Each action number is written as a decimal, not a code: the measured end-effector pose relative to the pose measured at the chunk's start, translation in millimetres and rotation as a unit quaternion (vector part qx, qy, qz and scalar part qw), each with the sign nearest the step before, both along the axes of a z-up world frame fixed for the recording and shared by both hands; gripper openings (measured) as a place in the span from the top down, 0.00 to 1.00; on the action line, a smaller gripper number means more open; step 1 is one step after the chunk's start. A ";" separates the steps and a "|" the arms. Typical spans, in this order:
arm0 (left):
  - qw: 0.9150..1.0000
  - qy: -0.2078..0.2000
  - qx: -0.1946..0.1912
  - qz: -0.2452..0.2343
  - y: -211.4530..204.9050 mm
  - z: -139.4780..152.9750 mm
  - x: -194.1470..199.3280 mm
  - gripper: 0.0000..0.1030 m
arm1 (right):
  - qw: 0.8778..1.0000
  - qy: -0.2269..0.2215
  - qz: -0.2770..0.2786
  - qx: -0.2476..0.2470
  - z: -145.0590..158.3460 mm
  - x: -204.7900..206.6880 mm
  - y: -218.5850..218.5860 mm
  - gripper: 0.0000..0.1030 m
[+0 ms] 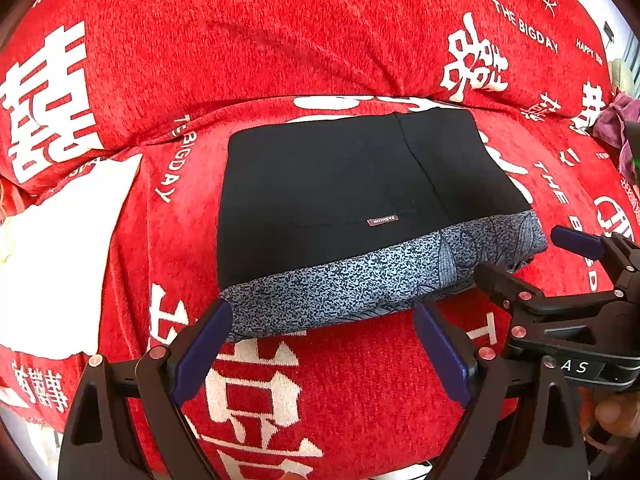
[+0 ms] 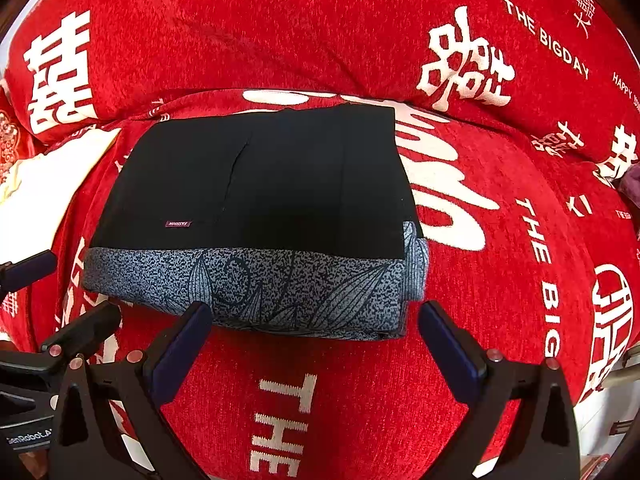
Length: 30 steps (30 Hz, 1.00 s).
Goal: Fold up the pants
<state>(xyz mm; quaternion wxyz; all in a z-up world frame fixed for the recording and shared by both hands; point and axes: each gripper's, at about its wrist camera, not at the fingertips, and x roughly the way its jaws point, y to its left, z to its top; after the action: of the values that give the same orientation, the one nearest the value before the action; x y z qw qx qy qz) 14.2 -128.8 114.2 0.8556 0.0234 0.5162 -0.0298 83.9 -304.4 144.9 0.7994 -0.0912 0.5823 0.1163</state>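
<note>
1. The left gripper has its jaws released and wide apart; between its blue pads there is only the red cover, nothing is grasped
2. The right gripper has also its jaws released and wide; its blue pads stand apart and hold nothing
3. Both grippers hang just in front of the near edge of the pants, and the left finger of each one is very near to this edge; contact cannot be told
4. In the left wrist view the right gripper is seen at the right side, beside the near right corner of the pants
5. The pants lie folded in a flat, compact rectangle on the seat of a sofa with a red cover that has white characters and words
6. The upper layer is black with a small label; under it a grey-blue speckled layer with a leaf pattern shows along the near edge
7. Behind the pants the red back cushion rises
8. At the left of the pants lies a white cloth, apart from them
</note>
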 end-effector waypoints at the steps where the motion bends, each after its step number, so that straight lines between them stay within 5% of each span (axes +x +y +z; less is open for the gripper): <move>1: 1.000 -0.001 0.003 -0.001 -0.4 0.4 -0.1 0.10 | 1.000 0.000 0.000 0.000 0.0 -0.1 0.1 0.00; 30: 0.999 -0.016 0.033 0.017 4.6 4.1 -2.1 0.10 | 1.000 -0.004 0.001 0.006 4.3 -1.4 1.6 0.00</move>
<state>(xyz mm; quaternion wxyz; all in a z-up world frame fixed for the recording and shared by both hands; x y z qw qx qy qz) 12.0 -124.2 118.3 0.8628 0.0431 0.5038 0.0020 82.5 -302.8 149.2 0.8021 -0.0871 0.5784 0.1204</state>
